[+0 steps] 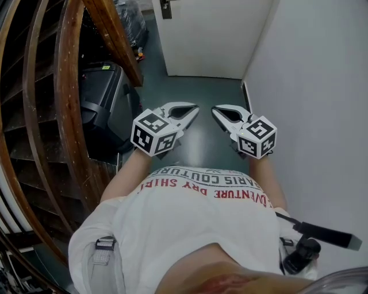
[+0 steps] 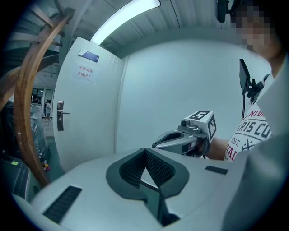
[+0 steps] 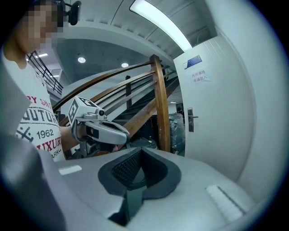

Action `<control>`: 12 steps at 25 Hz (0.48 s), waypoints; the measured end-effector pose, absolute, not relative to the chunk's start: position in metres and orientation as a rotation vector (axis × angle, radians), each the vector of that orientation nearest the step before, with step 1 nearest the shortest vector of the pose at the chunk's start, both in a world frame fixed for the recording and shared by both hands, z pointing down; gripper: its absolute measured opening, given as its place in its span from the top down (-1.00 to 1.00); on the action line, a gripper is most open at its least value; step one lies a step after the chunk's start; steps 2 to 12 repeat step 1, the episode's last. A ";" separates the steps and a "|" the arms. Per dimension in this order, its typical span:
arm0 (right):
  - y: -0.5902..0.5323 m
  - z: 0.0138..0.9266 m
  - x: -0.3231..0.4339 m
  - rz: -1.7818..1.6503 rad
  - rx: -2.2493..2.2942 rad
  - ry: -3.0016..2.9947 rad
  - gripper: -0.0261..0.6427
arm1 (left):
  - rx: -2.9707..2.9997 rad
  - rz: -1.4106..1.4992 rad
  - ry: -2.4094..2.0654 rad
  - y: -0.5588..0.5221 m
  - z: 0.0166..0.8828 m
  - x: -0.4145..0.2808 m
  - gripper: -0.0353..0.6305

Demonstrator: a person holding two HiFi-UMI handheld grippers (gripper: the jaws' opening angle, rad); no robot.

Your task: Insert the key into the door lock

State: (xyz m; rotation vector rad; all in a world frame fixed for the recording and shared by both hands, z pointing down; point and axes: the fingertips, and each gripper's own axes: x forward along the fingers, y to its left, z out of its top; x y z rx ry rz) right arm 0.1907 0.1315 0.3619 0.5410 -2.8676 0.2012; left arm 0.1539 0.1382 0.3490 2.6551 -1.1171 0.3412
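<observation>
The white door (image 1: 213,34) stands shut at the end of a narrow passage, its metal handle and lock plate (image 1: 165,8) at the top edge of the head view. That handle (image 2: 60,115) sits far left in the left gripper view and right of centre as a small lever (image 3: 190,119) in the right gripper view. My left gripper (image 1: 194,109) and right gripper (image 1: 215,109) hang side by side in front of my chest, well short of the door. Both have pads meeting at the tips, with nothing between them. No key shows in any view.
A curved wooden stair railing (image 1: 69,115) runs along the left, with a black box (image 1: 103,97) behind it on the floor. A plain white wall (image 1: 310,86) closes the right side. Dark green floor (image 1: 201,86) leads to the door.
</observation>
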 end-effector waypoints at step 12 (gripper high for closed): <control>0.132 0.362 0.190 0.201 0.542 -2.869 0.92 | 2.654 0.340 -1.119 0.139 0.350 0.153 0.89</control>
